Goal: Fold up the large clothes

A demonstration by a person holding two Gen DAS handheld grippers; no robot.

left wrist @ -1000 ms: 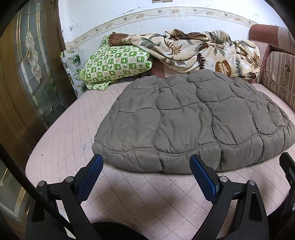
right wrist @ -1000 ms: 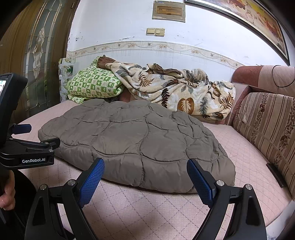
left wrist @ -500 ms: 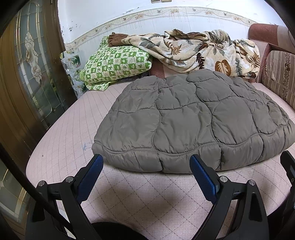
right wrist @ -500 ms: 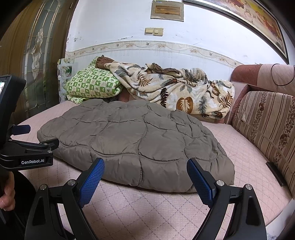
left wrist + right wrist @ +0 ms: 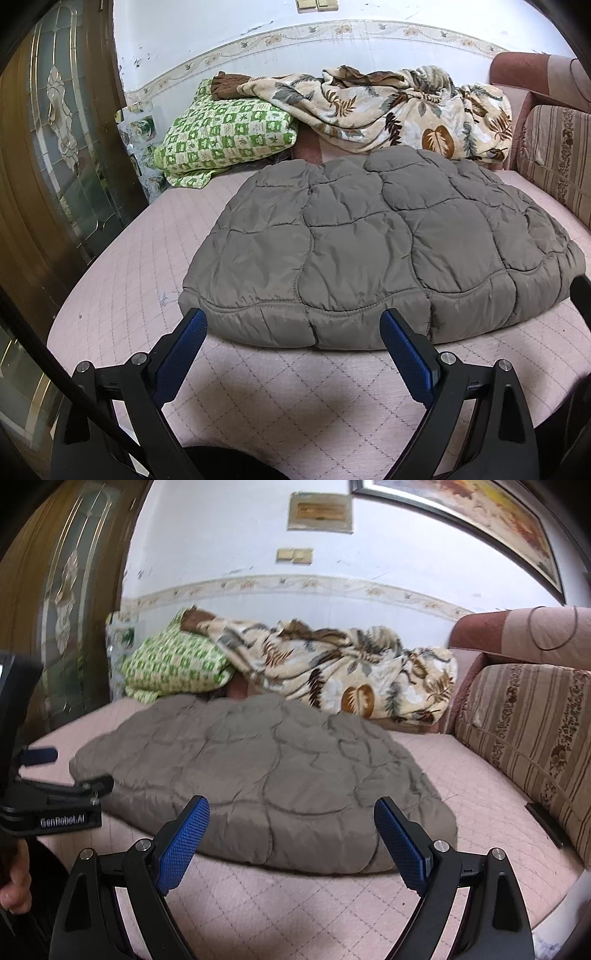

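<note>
A grey quilted padded garment [image 5: 373, 243] lies folded flat on the pink quilted bed [image 5: 122, 266]; it also shows in the right wrist view [image 5: 266, 771]. My left gripper [image 5: 293, 328] is open and empty, just short of the garment's near hem. My right gripper [image 5: 291, 816] is open and empty, low at the garment's near right edge. The left gripper's body shows at the left of the right wrist view [image 5: 55, 794].
A green checked pillow [image 5: 225, 136] and a leaf-print blanket [image 5: 388, 107] lie at the back by the wall. A striped sofa cushion [image 5: 524, 731] stands on the right. A glass-panelled wooden door [image 5: 55, 147] is on the left.
Both grippers have moved forward toward the garment's near edge. The right wrist view has dropped lower and is blurred by motion. The garment has not moved.
</note>
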